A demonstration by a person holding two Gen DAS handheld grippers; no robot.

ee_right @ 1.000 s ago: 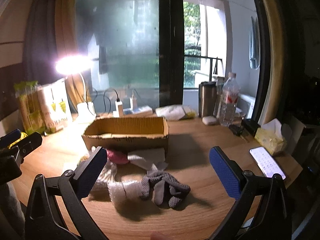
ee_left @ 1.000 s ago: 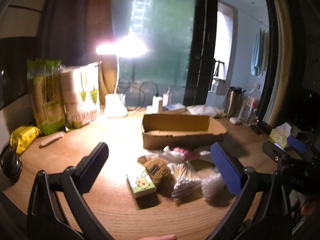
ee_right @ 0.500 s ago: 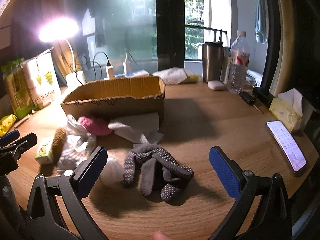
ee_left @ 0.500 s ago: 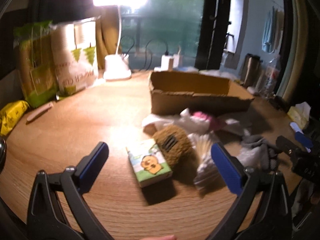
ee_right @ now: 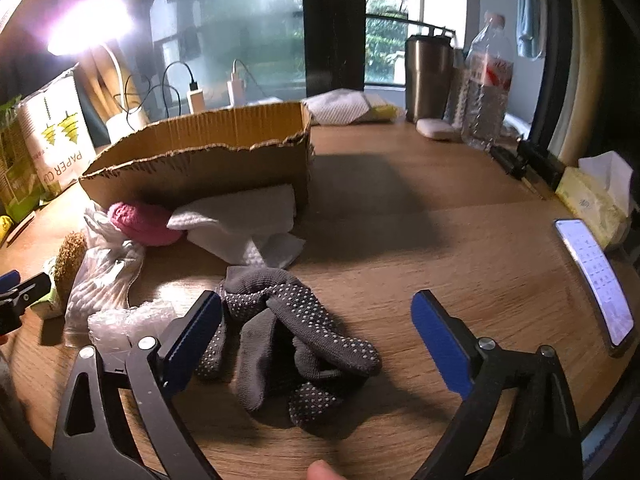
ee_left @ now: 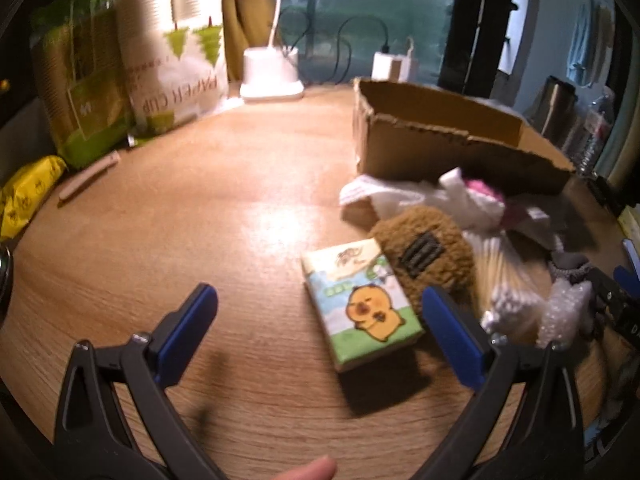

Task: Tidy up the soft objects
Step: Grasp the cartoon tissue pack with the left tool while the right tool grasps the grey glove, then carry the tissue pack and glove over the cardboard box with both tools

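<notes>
right gripper: nearest the right wrist camera; fingers spread wide and just beginning to close, the grey dotted gloves lying between them, pads not yet pressing the fabric.
left gripper: fingers spread, nothing pinched; the cartoon tissue pack sits just ahead between the tips, towards the right finger.
step in hand: judged to be the approach, each gripper lining up on a first soft thing; nothing lifted yet.
next move: the right gripper likely needs to sink onto the bunched gloves and gather both before lifting; limp fabric may trail or slip out.
soft pile: on the desk in front of the box's near wall: brown plush, bag of cotton swabs, bubble wrap, pink knit piece, white tissue.
cardboard box: open-topped, behind the pile, the probable place for the soft things; its floor is hidden by the near wall, so contents cannot be told.
far edge of desk: paper cup packs at the left; steel tumbler and water bottle at the right; phone by the right edge.
hard to make out: the left view is blurred; the plush is partly behind the tissue pack; a fingertip is cut off at each bottom edge.
</notes>
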